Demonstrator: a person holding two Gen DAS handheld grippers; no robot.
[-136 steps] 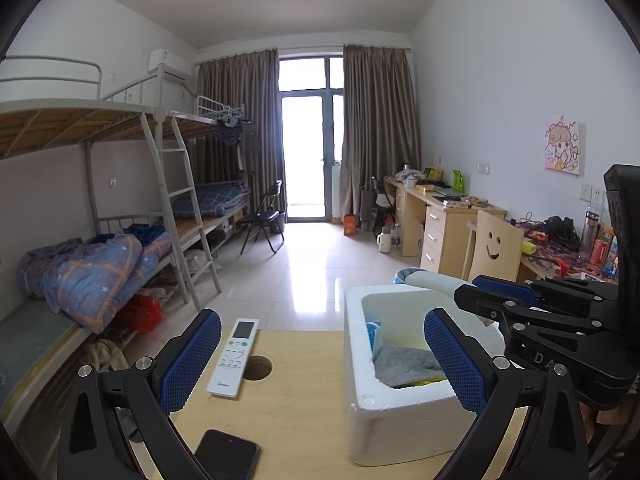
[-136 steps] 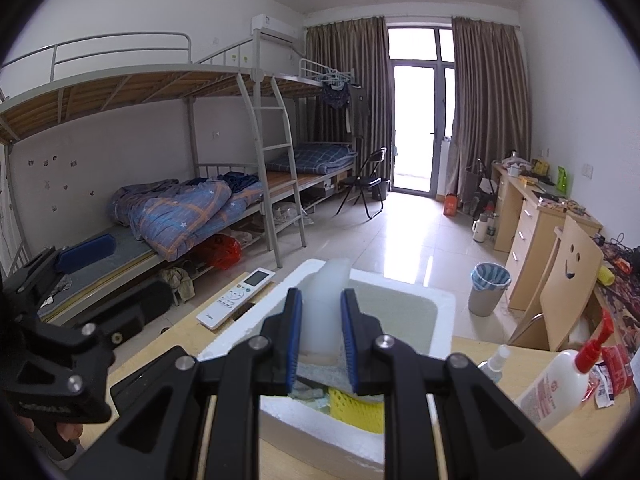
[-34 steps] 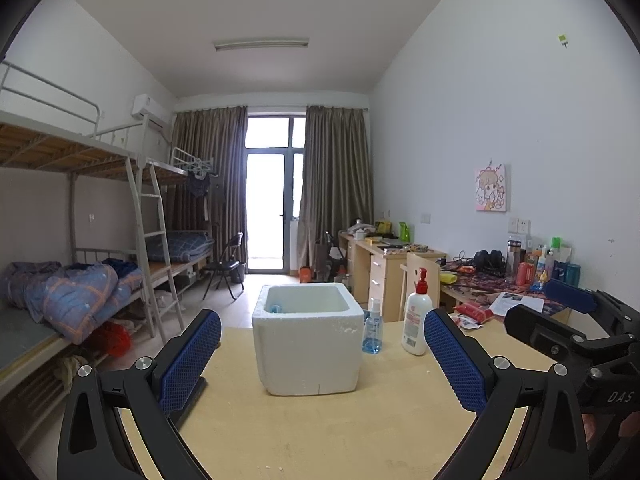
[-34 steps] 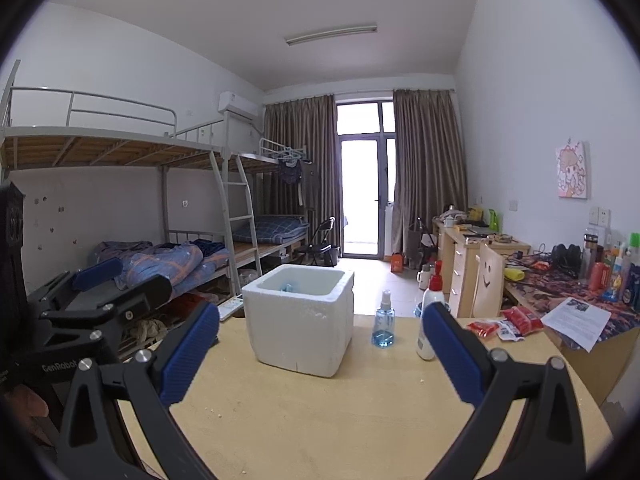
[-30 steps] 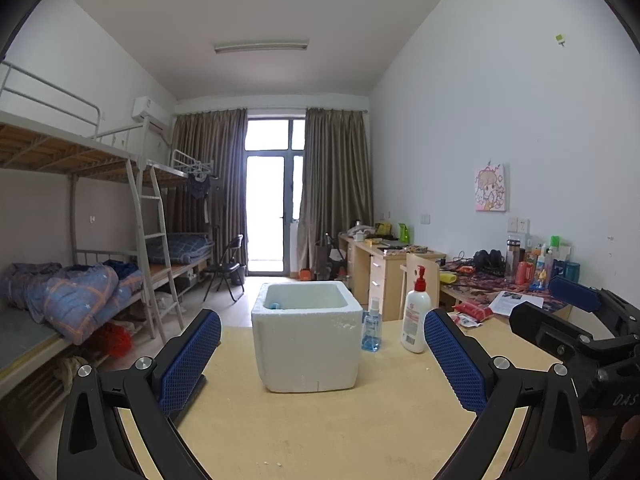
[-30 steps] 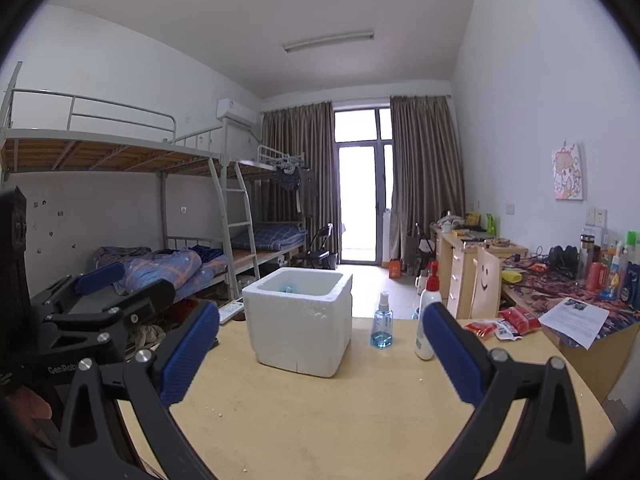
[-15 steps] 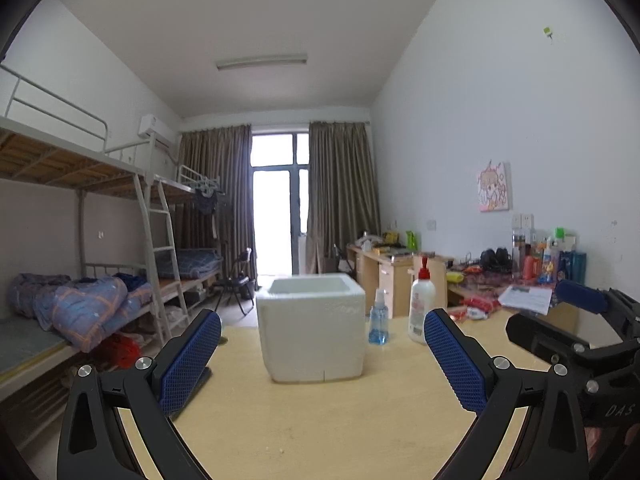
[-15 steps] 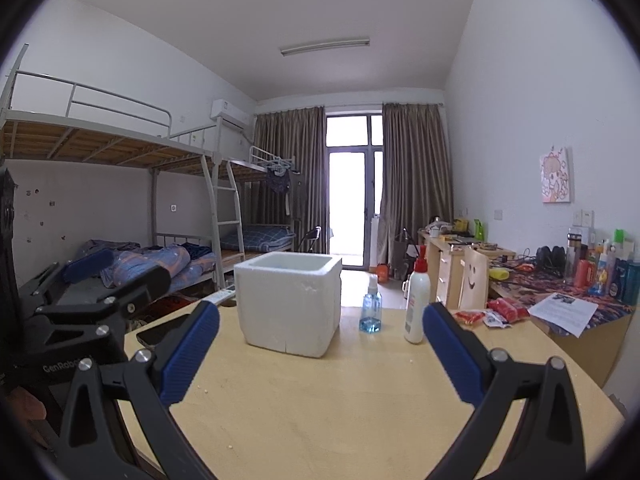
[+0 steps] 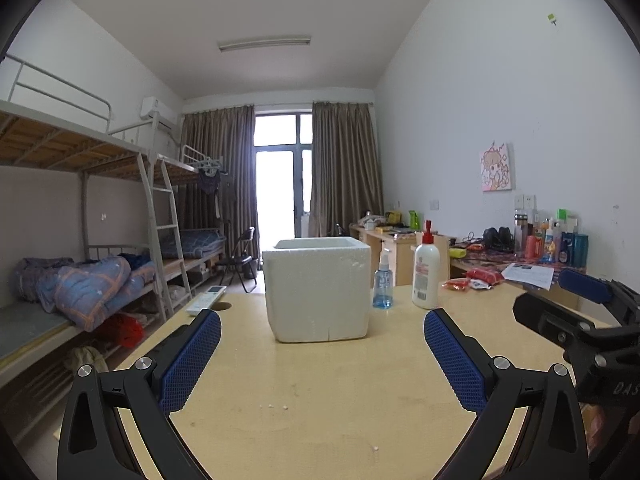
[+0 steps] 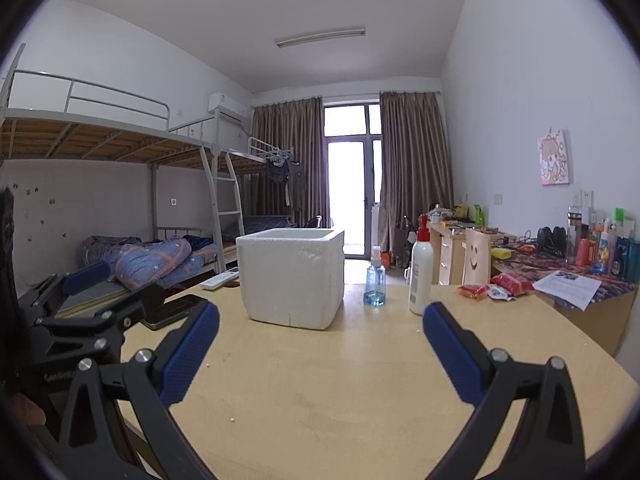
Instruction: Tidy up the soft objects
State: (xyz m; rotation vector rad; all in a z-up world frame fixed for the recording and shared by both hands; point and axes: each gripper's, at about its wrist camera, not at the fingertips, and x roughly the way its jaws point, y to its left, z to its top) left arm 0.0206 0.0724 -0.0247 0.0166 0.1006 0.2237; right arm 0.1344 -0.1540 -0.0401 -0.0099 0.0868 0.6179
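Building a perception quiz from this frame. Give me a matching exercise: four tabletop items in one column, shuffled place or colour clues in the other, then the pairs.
Things:
1. foam box
2. spray bottle
3. lotion bottle
4. remote control

Clues:
A. white body with a red pump top
B. at the table's far left edge, by a round hole
C. clear, with blue liquid at the bottom
D. white, open-topped, mid-table ahead of both open grippers

Pairs: 1-D, 2-C, 3-A, 4-B
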